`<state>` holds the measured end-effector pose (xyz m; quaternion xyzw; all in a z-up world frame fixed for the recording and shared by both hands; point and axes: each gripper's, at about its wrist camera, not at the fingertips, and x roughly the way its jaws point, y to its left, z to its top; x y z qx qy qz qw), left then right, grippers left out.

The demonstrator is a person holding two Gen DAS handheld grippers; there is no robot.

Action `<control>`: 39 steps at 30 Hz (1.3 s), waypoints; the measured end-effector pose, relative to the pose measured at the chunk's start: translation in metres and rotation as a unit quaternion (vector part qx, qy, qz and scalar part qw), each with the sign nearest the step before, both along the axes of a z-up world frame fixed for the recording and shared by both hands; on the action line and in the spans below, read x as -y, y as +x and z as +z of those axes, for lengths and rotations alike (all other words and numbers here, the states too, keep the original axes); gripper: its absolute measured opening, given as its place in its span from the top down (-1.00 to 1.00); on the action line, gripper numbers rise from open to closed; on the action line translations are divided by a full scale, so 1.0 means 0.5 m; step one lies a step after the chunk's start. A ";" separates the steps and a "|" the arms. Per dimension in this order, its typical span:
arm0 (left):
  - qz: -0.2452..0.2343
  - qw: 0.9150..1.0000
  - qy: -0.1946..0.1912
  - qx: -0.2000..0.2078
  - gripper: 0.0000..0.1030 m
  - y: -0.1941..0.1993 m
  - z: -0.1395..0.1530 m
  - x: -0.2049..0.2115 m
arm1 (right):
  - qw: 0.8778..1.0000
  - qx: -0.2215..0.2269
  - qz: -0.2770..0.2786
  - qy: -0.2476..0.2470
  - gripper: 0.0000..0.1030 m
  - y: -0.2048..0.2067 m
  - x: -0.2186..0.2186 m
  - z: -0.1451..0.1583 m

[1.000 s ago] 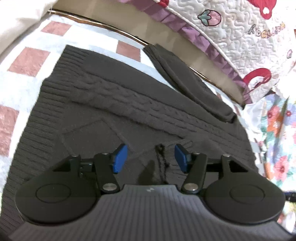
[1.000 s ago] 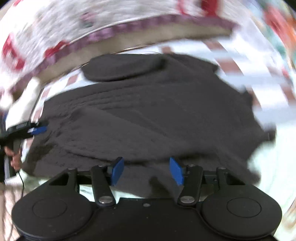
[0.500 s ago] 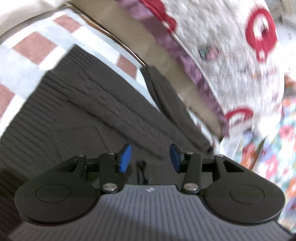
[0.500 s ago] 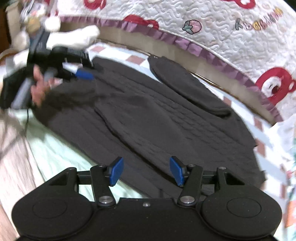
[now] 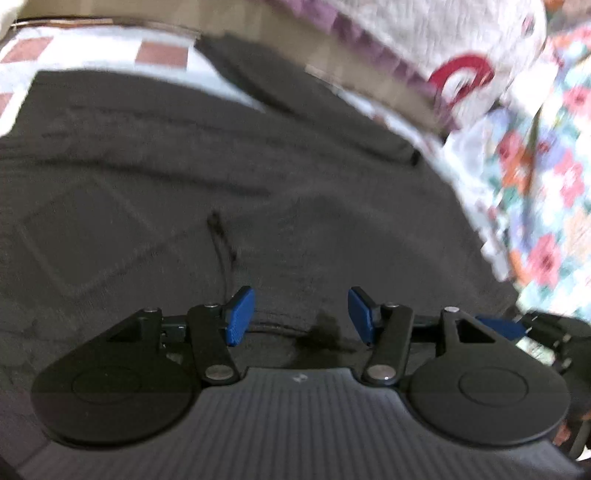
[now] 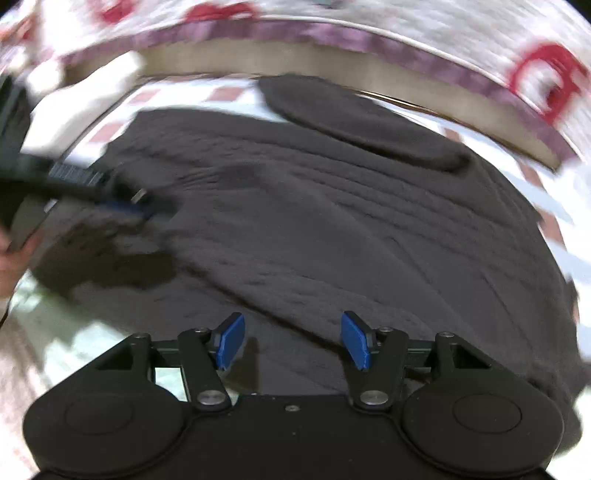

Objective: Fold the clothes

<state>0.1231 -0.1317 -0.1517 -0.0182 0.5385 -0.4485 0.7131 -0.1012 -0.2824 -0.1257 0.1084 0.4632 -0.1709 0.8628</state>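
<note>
A dark grey cable-knit sweater (image 5: 229,177) lies spread flat on a pink-and-white checked sheet (image 5: 159,55). One sleeve (image 6: 354,118) lies folded along its far edge. My left gripper (image 5: 301,317) hovers open just above the knit near the hem, with nothing between its blue pads. In the right wrist view the sweater (image 6: 332,229) fills the middle, and my right gripper (image 6: 291,339) stands open over its near edge. The left gripper (image 6: 142,208) shows there at the sweater's left side, held by a hand (image 6: 11,262). The right gripper (image 5: 502,326) peeks in at the left wrist view's right edge.
A white quilted blanket (image 6: 369,22) with red prints and a purple ruffle runs along the far side. Floral fabric (image 5: 546,155) lies to the right of the sweater. A white cloth (image 6: 81,103) sits at the far left. Pale green sheet (image 6: 55,325) shows by the near edge.
Both cameras have swung and the views are blurred. The left gripper has shifted right along the sweater, close to the right gripper. Both grippers have stayed open with nothing in them.
</note>
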 end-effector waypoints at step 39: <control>-0.021 0.969 -0.117 0.218 0.87 -0.097 0.121 0.083 | 0.992 0.045 0.075 -0.091 0.85 -0.031 0.119 -0.018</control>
